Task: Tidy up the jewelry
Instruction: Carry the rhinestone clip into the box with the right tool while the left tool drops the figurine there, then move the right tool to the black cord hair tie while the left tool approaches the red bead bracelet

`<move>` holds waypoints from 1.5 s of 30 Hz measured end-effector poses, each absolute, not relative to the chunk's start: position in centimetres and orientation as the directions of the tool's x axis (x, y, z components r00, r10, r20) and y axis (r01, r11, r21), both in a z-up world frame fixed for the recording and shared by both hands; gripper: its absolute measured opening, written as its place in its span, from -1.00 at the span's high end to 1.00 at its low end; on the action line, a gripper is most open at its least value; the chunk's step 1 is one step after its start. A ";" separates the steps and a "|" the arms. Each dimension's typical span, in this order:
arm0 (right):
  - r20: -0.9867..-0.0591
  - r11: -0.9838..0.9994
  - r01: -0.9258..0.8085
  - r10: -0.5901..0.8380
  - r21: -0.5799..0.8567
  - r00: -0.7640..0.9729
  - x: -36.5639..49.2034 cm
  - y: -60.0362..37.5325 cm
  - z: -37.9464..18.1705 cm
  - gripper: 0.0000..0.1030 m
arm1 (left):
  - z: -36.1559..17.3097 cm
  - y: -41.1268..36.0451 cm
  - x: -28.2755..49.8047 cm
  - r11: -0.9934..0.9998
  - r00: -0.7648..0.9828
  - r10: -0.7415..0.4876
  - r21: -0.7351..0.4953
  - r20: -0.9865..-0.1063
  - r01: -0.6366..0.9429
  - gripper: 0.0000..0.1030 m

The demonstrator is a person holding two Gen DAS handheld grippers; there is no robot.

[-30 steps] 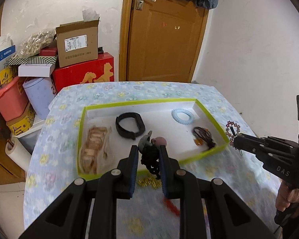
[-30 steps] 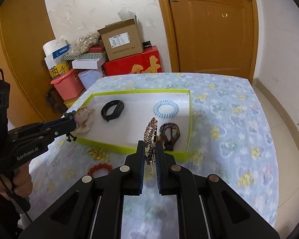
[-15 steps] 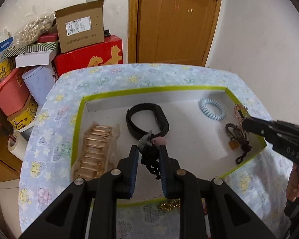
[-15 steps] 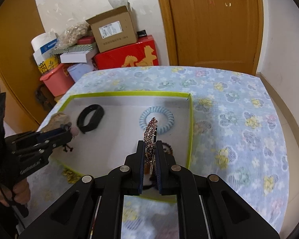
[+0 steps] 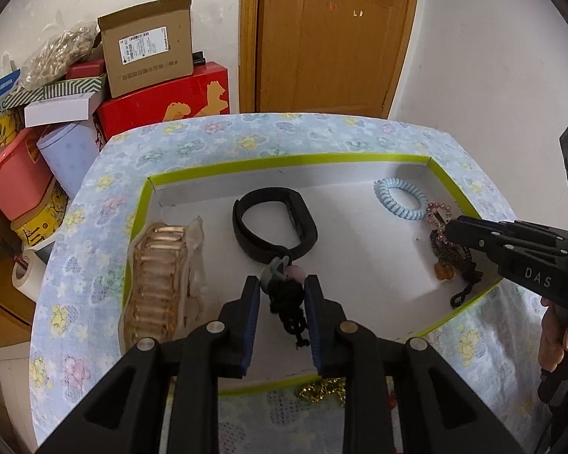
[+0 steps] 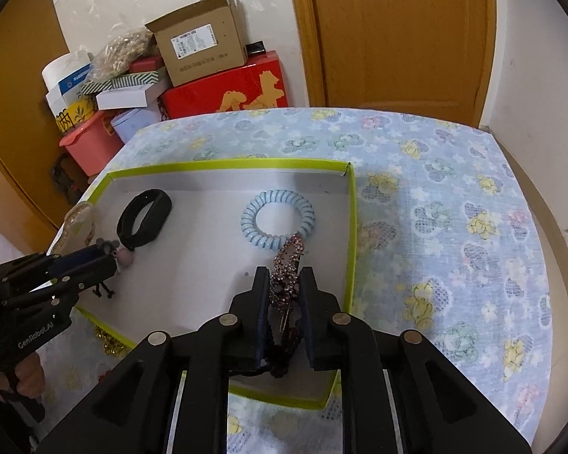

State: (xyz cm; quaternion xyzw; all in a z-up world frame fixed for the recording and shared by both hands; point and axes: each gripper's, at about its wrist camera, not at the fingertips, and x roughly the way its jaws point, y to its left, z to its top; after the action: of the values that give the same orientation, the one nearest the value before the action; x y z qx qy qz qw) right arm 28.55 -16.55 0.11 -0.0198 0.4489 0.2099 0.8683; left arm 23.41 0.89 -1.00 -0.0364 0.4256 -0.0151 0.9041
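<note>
A shallow white cardboard tray with a lime-green rim [image 5: 291, 160] [image 6: 223, 163] sits on a table covered by a pale blue flowered cloth [image 5: 322, 128] [image 6: 454, 204], and serves as the landmark here.

The left gripper [image 5: 282, 293] [image 6: 108, 255] hangs over the tray's near edge. Its jaws have just been opening and stand moderately apart, with a black knotted cord charm with a grey and pink end [image 5: 286, 295] between them; a gap shows on either side, so the pads do not press it. The cord dangles onto the tray floor.

The right gripper [image 6: 286, 287] [image 5: 450, 229] is over the tray's right end. Its jaws have just been opening too, to a narrow gap, and a long rhinestone-studded hair clip [image 6: 289, 268] [image 5: 439, 213] lies loose between them, its tip touching a light blue spiral hair tie [image 6: 277, 219] [image 5: 399, 198] near the tray's far right corner.

In the tray's middle lies a black wristband [image 5: 274, 227] [image 6: 144, 217]. At its left end rests a row of gold bangles in clear wrapping [image 5: 159, 276]. A dark beaded piece with an amber bead [image 5: 448, 261] lies at the right end. Outside the near rim, a gold chain [image 5: 322, 391] [image 6: 108, 342] rests on the cloth.
</note>
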 end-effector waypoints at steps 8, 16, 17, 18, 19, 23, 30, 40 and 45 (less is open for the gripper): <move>-0.766 0.905 -0.396 0.364 0.156 0.530 26.8 -17.0 1.7 0.53 | 0.4 0.6 22.1 0.996 0.662 -0.072 -0.091 -0.746 0.005 0.32; -0.742 0.898 -0.403 0.390 0.175 0.545 22.7 -18.4 3.4 0.53 | 1.8 0.5 18.5 0.995 0.684 -0.084 -0.101 -0.725 0.015 0.32; -0.740 0.897 -0.404 0.393 0.178 0.545 22.0 -18.6 3.5 0.53 | 1.9 0.5 17.8 0.995 0.687 -0.087 -0.102 -0.722 0.018 0.32; -0.738 0.896 -0.406 0.396 0.181 0.546 21.2 -18.8 3.6 0.53 | 2.0 0.4 17.2 0.994 0.689 -0.089 -0.103 -0.719 0.021 0.32; -0.737 0.895 -0.408 0.398 0.182 0.546 20.3 -19.0 3.7 0.53 | 2.1 0.4 16.6 0.994 0.690 -0.091 -0.105 -0.718 0.022 0.32; -0.735 0.890 -0.415 0.407 0.188 0.542 17.3 -19.5 4.0 0.53 | 2.2 0.4 14.0 0.993 0.691 -0.098 -0.115 -0.716 0.022 0.32; -0.737 0.883 -0.418 0.426 0.213 0.524 12.2 -20.6 3.5 0.52 | 2.3 -0.1 9.6 0.992 0.694 -0.104 -0.123 -0.713 0.022 0.32; -0.767 0.883 -0.406 0.425 0.236 0.480 7.8 -21.3 1.4 0.52 | 1.8 -0.7 5.1 0.988 0.686 -0.126 -0.149 -0.716 0.026 0.32; -0.775 0.881 -0.412 0.424 0.233 0.468 6.9 -21.2 0.9 0.52 | 1.7 -0.9 4.3 0.987 0.685 -0.133 -0.158 -0.717 0.027 0.32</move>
State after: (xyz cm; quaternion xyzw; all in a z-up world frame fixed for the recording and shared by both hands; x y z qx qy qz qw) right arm 6.93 -21.16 0.91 0.0065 0.4541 0.2441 0.8568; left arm 4.30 -0.87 1.71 -0.0674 0.3947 -0.0436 0.9153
